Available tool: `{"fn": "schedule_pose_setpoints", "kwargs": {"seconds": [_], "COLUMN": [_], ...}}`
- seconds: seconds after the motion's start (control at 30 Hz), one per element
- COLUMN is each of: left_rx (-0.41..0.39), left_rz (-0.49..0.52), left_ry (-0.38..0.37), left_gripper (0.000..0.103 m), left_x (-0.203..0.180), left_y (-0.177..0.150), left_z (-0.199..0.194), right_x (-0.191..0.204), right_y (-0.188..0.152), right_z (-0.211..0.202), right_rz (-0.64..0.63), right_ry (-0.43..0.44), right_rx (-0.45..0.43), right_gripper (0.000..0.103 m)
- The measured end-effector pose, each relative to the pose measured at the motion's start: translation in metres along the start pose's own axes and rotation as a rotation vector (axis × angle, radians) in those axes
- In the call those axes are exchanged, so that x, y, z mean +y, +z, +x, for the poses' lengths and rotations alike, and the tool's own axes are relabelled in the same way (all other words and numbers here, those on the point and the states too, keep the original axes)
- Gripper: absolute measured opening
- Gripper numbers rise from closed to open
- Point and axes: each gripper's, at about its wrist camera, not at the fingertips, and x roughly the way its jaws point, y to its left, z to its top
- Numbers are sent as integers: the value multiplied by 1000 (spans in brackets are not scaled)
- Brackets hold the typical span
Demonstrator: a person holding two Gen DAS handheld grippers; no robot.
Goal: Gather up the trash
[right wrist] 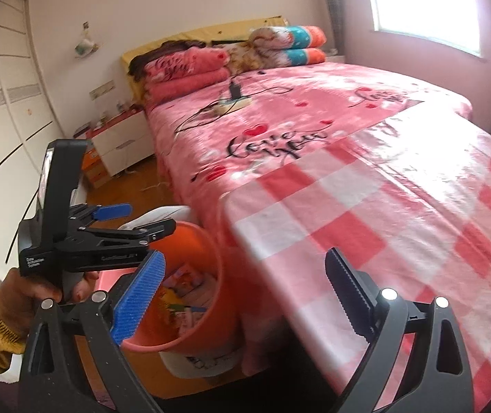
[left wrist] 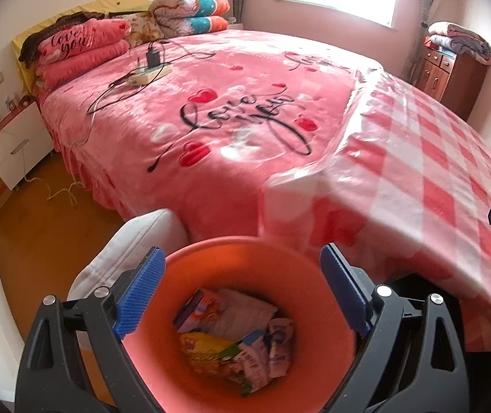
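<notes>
An orange bin [left wrist: 317, 296] stands on the floor at the foot of the bed. Several crumpled wrappers and packets [left wrist: 235, 340] lie at its bottom. My left gripper [left wrist: 242, 296] is open and empty, directly above the bin's mouth, one finger on each side of the rim. In the right wrist view the bin [right wrist: 193, 247] is at lower left with the left gripper [right wrist: 114, 211] over it. My right gripper [right wrist: 242, 306] is open and empty, over the edge of the red-and-white checkered plastic sheet [right wrist: 400, 234], just right of the bin.
The checkered sheet [left wrist: 434, 179] covers the foot of a pink bed [left wrist: 211, 110]. A power strip with cables [left wrist: 149, 72] lies near the pillows. A white bag or cushion [left wrist: 131, 241] sits behind the bin. A white nightstand [left wrist: 14, 144] and a wooden cabinet [left wrist: 451, 72] flank the bed.
</notes>
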Motion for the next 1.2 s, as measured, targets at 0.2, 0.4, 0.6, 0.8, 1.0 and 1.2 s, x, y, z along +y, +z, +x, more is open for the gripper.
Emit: {"fn": "schedule_pose_setpoints", "kwargs": {"seconds": [0.2,0.4,0.6,0.8,1.0,1.2], "left_rx": [-27,-49,-75,-88,-99,-108], "left_rz": [32,72,123,154,181,216], "left_ry": [-29,-60,-89,-122,-145,-171], "left_gripper": [92,96,97,97,97,97], "left_x": [-29,-61,-95,-122,-147,-174], "left_y": [14,24,31,35,37,40], "left_z": [-5,-11,-17,-21,-24,-25], "right_x": [-23,-45,-67,-90,-114,-131], "right_y": [-1,-2,-5,-11,-16,-21], "right_z": [-17,-34,-52,-70,-84,-100], "right_rz": [52,111,156,202,256,276], "right_ry": [-45,-83,-125,-175,-216,-272], "right_rx": [-41,-85,-127,-163,-193,-226], "right_gripper": [93,94,95,95,95,95]}}
